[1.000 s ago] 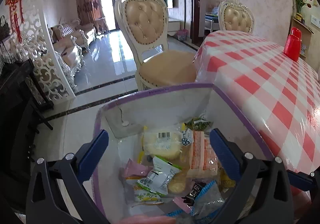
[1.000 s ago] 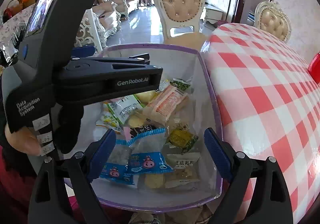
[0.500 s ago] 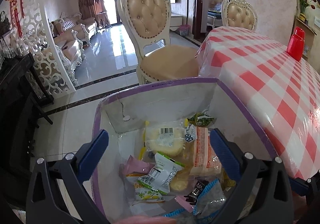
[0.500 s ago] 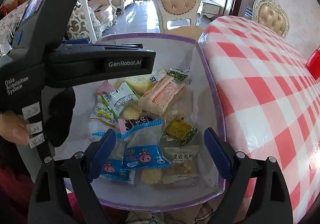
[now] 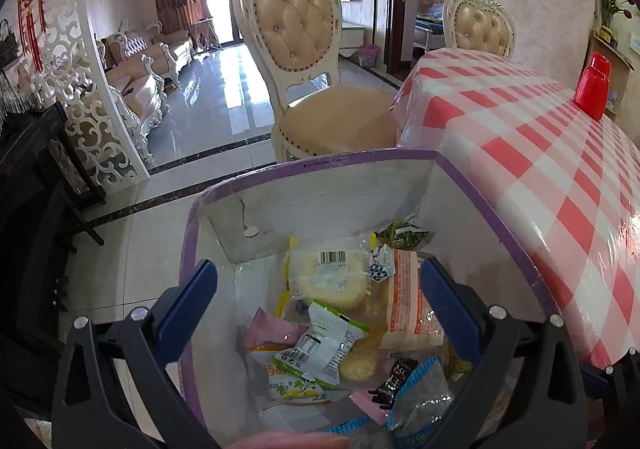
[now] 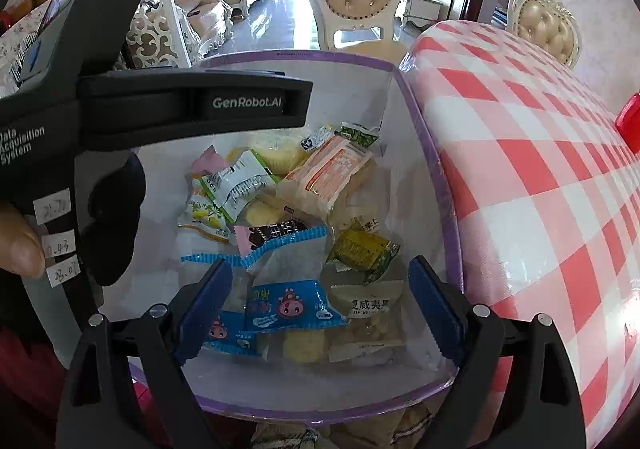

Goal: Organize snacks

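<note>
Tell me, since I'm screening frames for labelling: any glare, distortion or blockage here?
Left wrist view: fisheye bends the room's edges, window light glares on the floor, and the snacks in the bin are sharp. Right wrist view: sheen on the tablecloth, dark corners, and the left gripper's body blocks the upper left.

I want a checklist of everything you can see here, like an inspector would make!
Surface: table with a red-and-white checked cloth, beside the box.
Job's things: purple-rimmed box holding mixed wrapped snacks: blue packet, orange-striped packet, yellow-green packet.
Clutter: red container on the table.
Grippers: left gripper open above the box, holding nothing; right gripper open above the box, holding nothing.
Cables: nothing seen.
Surroundings: cream padded chair behind the box, a second chair past the table, sofas, shiny tiled floor.
</note>
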Tool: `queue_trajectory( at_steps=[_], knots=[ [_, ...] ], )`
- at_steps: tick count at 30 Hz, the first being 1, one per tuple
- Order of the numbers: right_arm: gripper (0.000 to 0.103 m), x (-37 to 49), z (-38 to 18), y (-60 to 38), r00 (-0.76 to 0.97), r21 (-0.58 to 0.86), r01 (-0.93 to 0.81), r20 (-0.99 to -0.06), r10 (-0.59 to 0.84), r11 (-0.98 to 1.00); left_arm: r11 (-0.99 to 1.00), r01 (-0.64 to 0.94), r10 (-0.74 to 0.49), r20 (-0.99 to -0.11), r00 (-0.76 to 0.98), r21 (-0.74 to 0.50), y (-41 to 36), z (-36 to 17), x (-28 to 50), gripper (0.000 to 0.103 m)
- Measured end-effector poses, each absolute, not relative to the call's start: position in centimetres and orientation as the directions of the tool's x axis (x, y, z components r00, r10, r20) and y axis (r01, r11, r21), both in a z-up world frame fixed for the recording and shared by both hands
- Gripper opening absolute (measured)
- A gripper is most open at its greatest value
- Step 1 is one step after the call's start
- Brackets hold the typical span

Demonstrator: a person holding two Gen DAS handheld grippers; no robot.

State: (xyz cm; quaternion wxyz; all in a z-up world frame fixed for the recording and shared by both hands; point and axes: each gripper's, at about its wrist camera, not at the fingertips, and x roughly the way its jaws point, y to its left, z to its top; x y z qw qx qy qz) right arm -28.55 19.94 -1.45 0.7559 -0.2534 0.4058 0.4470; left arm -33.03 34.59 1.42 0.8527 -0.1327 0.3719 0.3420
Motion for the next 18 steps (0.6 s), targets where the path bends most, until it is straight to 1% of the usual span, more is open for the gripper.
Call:
queue_trajectory(
  at_steps=[18],
  knots=[
    [0.087, -28.60, -2.21, 20.15, 0.258, -0.013, -0.881, -0.852, 0.456, 0.474, 0.734, -0.679, 0.461, -0.746, 0.481, 0.016, 34.94, 0.81, -32.88, 0.101]
  ],
)
